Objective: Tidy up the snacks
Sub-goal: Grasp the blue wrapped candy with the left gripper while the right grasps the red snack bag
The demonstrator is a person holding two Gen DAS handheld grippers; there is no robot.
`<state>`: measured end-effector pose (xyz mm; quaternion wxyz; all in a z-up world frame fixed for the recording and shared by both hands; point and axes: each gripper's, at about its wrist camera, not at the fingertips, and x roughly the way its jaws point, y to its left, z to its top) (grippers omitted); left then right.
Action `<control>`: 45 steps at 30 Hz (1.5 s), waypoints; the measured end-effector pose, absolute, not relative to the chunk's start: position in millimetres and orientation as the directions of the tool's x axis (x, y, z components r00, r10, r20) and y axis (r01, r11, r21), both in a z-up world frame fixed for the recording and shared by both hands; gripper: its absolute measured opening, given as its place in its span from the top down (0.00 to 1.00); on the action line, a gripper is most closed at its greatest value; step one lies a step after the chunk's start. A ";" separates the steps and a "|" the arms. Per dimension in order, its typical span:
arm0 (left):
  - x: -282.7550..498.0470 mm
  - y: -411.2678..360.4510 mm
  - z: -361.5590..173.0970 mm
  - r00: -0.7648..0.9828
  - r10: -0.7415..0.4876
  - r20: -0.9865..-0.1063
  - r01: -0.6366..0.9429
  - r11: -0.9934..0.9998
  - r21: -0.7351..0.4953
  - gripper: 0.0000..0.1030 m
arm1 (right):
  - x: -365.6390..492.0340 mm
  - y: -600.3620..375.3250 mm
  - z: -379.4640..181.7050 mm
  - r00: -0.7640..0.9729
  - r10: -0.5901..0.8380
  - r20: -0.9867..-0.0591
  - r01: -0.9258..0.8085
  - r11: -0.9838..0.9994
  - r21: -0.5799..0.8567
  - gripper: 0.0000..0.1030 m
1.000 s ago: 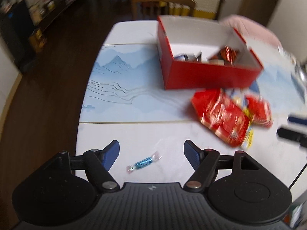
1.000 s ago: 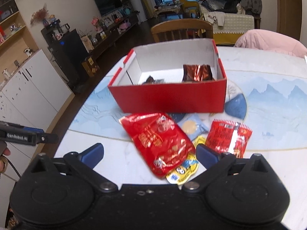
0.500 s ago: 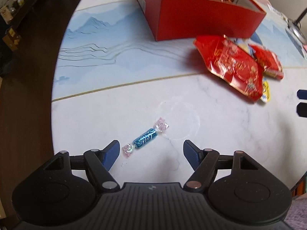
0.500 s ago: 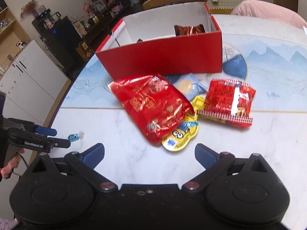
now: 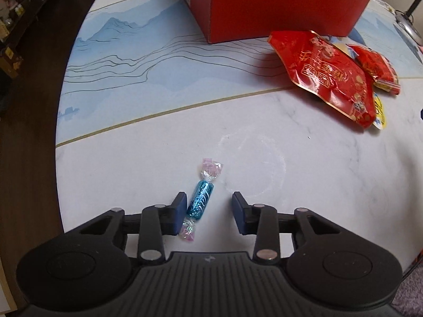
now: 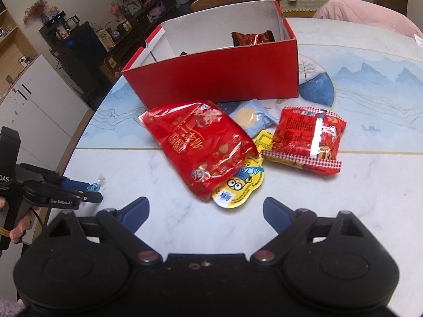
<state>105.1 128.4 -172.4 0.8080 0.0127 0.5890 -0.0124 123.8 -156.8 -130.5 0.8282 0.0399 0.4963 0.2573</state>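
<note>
A small blue wrapped candy (image 5: 200, 201) lies on the white table between the fingers of my left gripper (image 5: 208, 206). Its jaws are closing; the left pad touches the candy while the right pad stands clear of it. From the right wrist view the same candy (image 6: 95, 185) shows at the left gripper's tip. My right gripper (image 6: 205, 211) hovers low over the table with its jaws closing but still wide and nothing between them. Just ahead of it lie a big red snack bag (image 6: 203, 145), a yellow cartoon packet (image 6: 239, 185), a pale blue packet (image 6: 253, 119) and a red checked packet (image 6: 308, 140).
A red box (image 6: 216, 79) with white inside stands behind the snacks and holds a couple of dark wrapped snacks (image 6: 252, 38). The table edge (image 5: 59, 158) curves close on the left, with dark floor beyond. A wooden chair and a pink cushion stand behind the table.
My left gripper has dropped toward the table and narrowed its jaws around the blue candy. My right gripper has sunk a little toward the pile of snacks and closed slightly.
</note>
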 end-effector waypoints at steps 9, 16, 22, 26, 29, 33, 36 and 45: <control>103.5 110.4 -171.7 0.330 0.028 -0.943 0.012 0.999 0.034 0.88 | 142.4 -173.2 -128.9 0.463 0.391 -0.796 -0.307 0.913 0.270 0.13; 113.0 105.3 -171.1 0.331 0.047 -0.942 -0.057 0.998 0.030 0.88 | 175.0 -193.3 -130.5 0.561 0.270 -0.783 -0.211 0.961 0.180 0.07; 122.8 99.6 -164.6 0.344 0.022 -0.939 -0.094 0.995 -0.011 0.88 | 214.3 -202.6 -154.8 0.542 0.188 -0.819 -0.132 0.982 0.137 0.06; 128.0 94.2 -160.9 0.349 0.012 -0.937 -0.102 0.994 -0.025 0.88 | 226.9 -196.8 -167.3 0.516 0.190 -0.835 -0.129 0.981 0.144 0.06; 130.6 91.5 -160.3 0.348 0.014 -0.937 -0.105 0.994 -0.024 0.88 | 233.6 -189.1 -175.0 0.510 0.165 -0.844 -0.127 0.985 0.115 0.05; 132.4 89.6 -161.4 0.346 0.022 -0.938 -0.112 0.994 -0.018 0.88 | 243.5 -185.7 -186.2 0.492 0.141 -0.859 -0.112 0.989 0.098 0.05; 133.4 89.5 -162.2 0.344 0.025 -0.939 -0.118 0.993 -0.017 0.88 | 248.0 -185.9 -193.2 0.474 0.131 -0.871 -0.097 0.991 0.096 0.05; 136.3 91.3 -163.0 0.342 0.033 -0.939 -0.136 0.991 -0.015 0.88 | 252.5 -183.7 -201.7 0.463 0.117 -0.879 -0.082 0.993 0.089 0.04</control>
